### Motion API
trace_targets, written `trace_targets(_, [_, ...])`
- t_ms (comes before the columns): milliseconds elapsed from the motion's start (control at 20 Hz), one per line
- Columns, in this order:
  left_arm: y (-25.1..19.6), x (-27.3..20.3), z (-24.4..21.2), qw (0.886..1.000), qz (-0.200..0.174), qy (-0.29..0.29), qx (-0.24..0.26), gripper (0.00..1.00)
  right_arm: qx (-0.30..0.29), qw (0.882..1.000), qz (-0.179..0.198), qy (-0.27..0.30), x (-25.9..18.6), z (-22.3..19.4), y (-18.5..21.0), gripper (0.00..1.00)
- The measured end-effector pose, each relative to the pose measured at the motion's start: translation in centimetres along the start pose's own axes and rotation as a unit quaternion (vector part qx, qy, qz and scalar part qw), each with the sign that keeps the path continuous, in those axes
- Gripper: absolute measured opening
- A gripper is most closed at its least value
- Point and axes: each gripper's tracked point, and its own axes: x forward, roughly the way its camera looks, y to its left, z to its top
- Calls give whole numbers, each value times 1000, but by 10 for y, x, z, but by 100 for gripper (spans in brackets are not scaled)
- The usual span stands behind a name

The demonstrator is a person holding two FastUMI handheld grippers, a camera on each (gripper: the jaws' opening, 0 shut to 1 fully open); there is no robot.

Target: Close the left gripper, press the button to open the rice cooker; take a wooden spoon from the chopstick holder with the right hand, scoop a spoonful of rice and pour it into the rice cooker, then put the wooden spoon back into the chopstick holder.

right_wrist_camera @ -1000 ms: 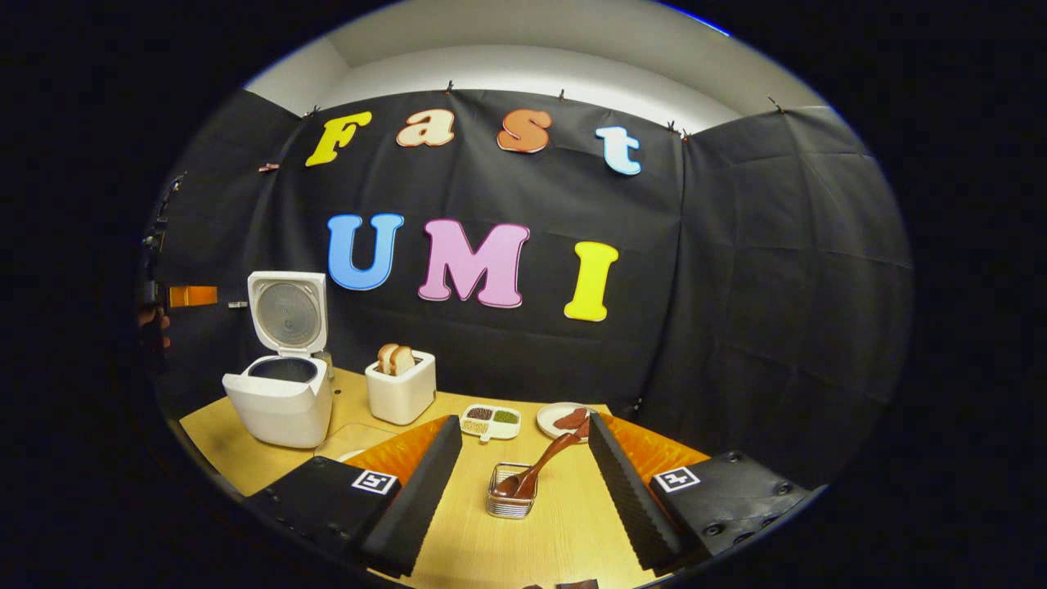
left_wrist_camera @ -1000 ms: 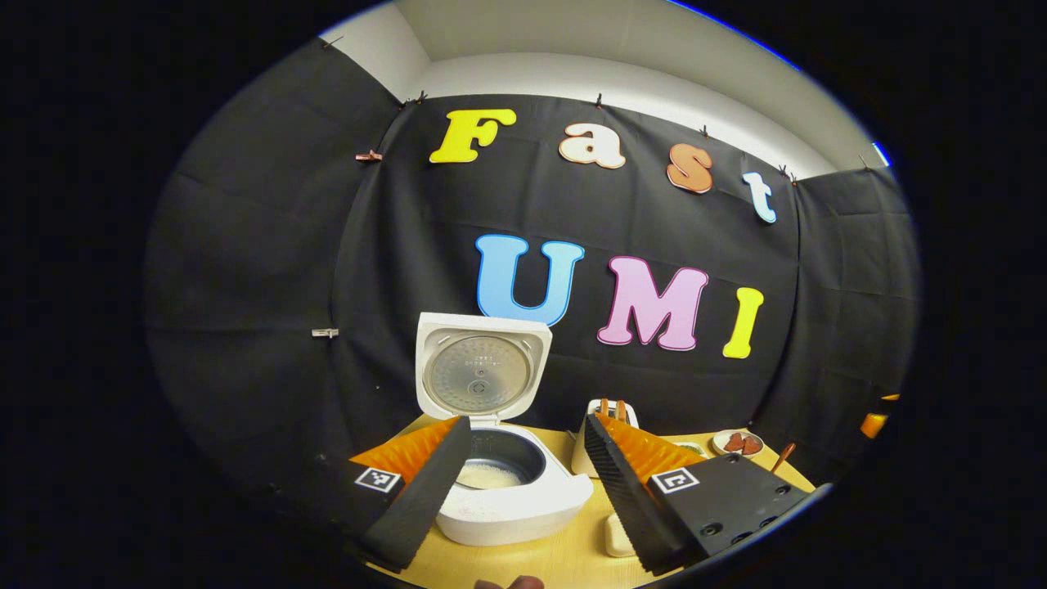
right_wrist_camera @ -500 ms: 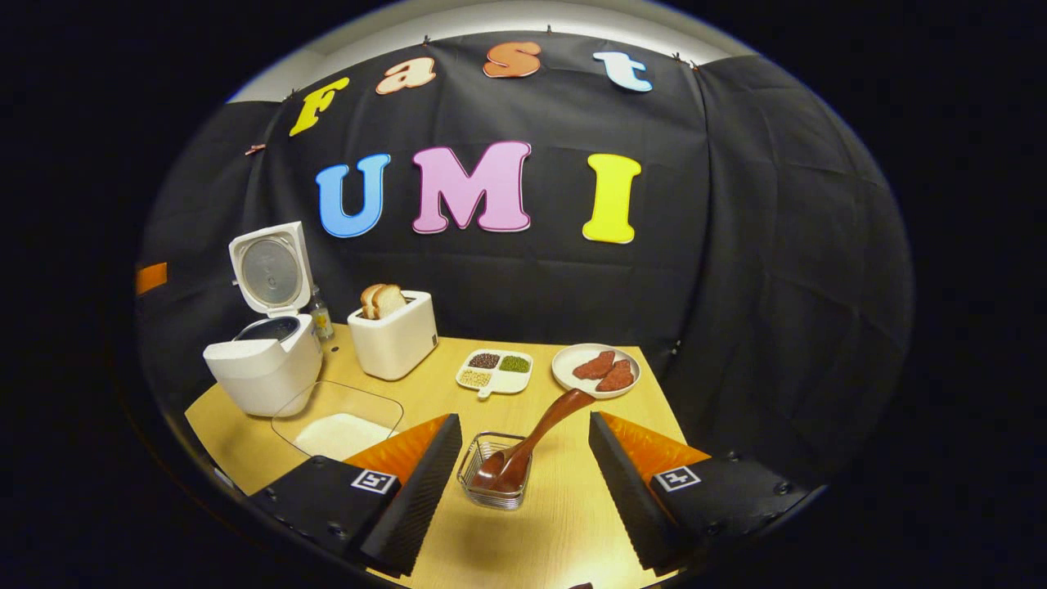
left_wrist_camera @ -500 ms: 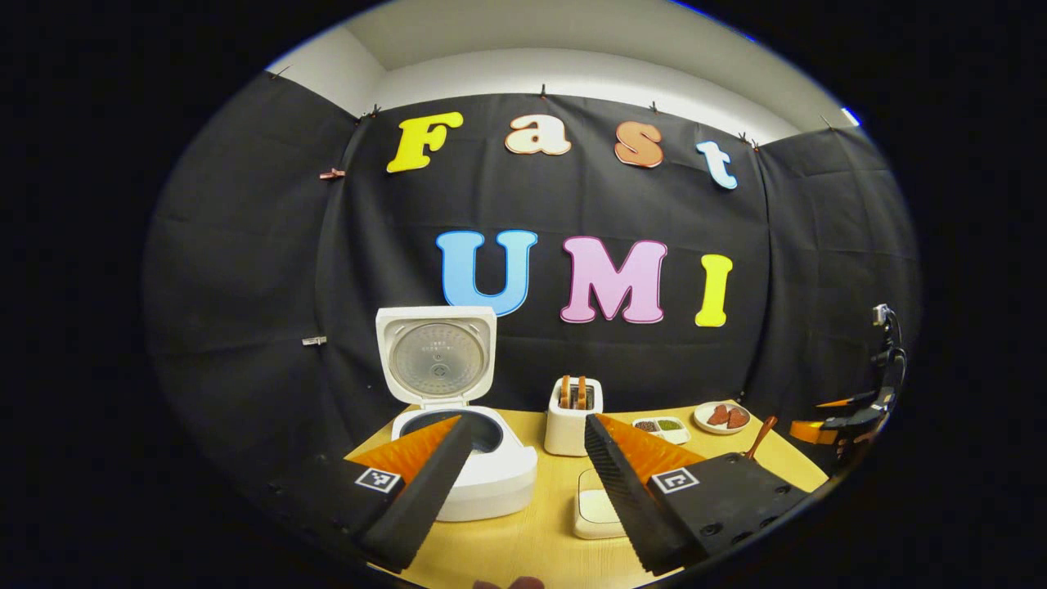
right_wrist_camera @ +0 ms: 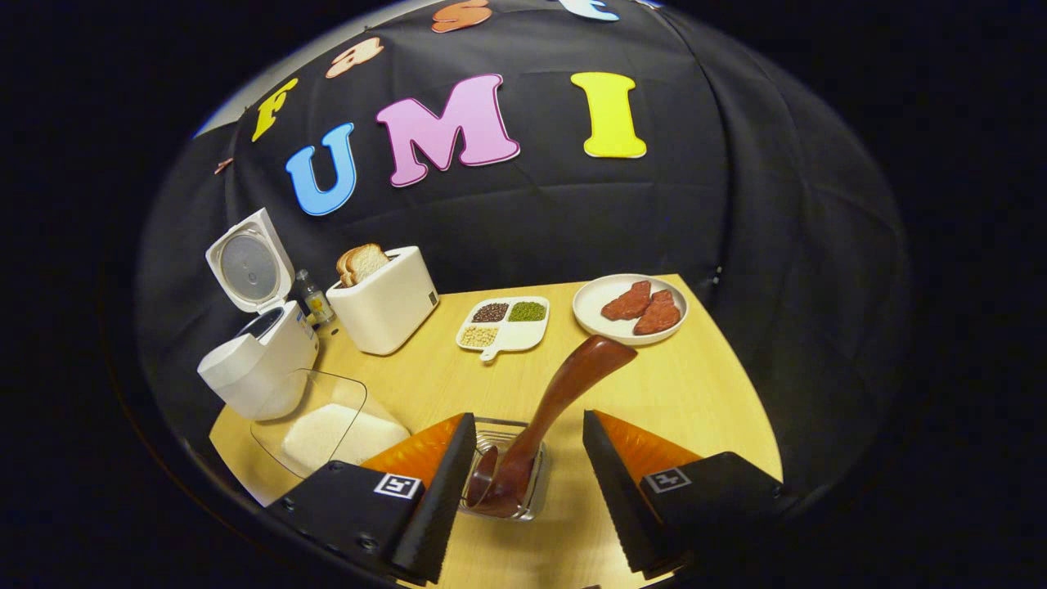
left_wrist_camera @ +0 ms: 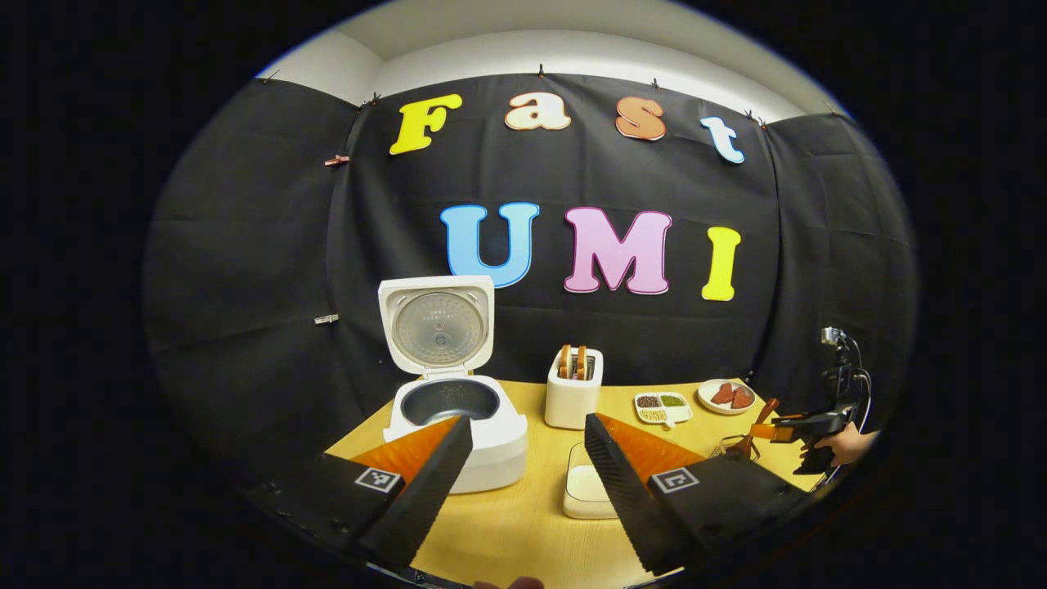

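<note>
The white rice cooker (left_wrist_camera: 458, 425) stands with its lid (left_wrist_camera: 438, 323) up and its dark pot showing; it also sits at the left in the right gripper view (right_wrist_camera: 258, 364). My left gripper (left_wrist_camera: 527, 421) is open, drawn back from the cooker and holding nothing. The wooden spoon (right_wrist_camera: 572, 380) leans in the wire chopstick holder (right_wrist_camera: 532, 491), handle up and to the right. My right gripper (right_wrist_camera: 529, 419) is open just above the holder, a finger on either side of the spoon without touching it. A clear container of white rice (right_wrist_camera: 331, 425) lies beside the cooker.
A white toaster (right_wrist_camera: 380, 298) with bread stands behind the rice container, with a small bottle (right_wrist_camera: 312, 296) beside it. A divided dish of grains (right_wrist_camera: 503, 323) and a plate of meat (right_wrist_camera: 601, 323) lie at the back. The left gripper view has the right gripper (left_wrist_camera: 797, 427) and a hand (left_wrist_camera: 847, 446).
My left gripper has pulled back from the open cooker. My right gripper has come down and forward over the holder, so the spoon now stands between its fingers.
</note>
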Motion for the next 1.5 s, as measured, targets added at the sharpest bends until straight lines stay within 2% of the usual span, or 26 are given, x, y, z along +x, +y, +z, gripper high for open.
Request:
trace_targets(150, [11, -4, -9, 1000, 16, 16, -21, 95, 45, 999, 9, 11, 25, 0, 0, 73])
trace_targets(250, [18, -5, -15, 999, 26, 26, -39, 95, 68, 998, 8, 10, 36, -2, -2, 62])
trace_targets(300, [21, -6, -17, 998, 29, 30, -48, 96, 72, 997, 10, 12, 41, -4, -1, 53])
trace_targets(450, [33, -7, -26, 996, 40, 43, -72, 96, 75, 997, 9, 27, 46, -13, -2, 53])
trace_targets(500, [38, -8, -27, 995, 43, 44, -76, 96, 78, 997, -4, 21, 40, -6, -11, 48])
trace_targets(550, [41, -10, -26, 995, 45, 44, -78, 95, 82, 996, -9, 15, 40, -5, -13, 30])
trace_targets(600, [43, -12, -26, 995, 44, 44, -79, 95, 86, 996, -4, 12, 36, -3, -10, 24])
trace_targets(950, [51, -19, -21, 996, 36, 38, -75, 95, 58, 998, -3, -5, 6, -13, 7, 23])
trace_targets(1150, [57, -29, -20, 996, 37, 37, -72, 95, 79, 997, -14, -2, 4, -13, 3, 24])
trace_targets(1300, [59, -35, -18, 997, 36, 33, -67, 95, 90, 996, -28, 0, -1, -9, -1, 9])
trace_targets(1500, [60, -40, -12, 998, 23, 25, -52, 95, 89, 995, -20, -41, -25, 31, 10, 9])
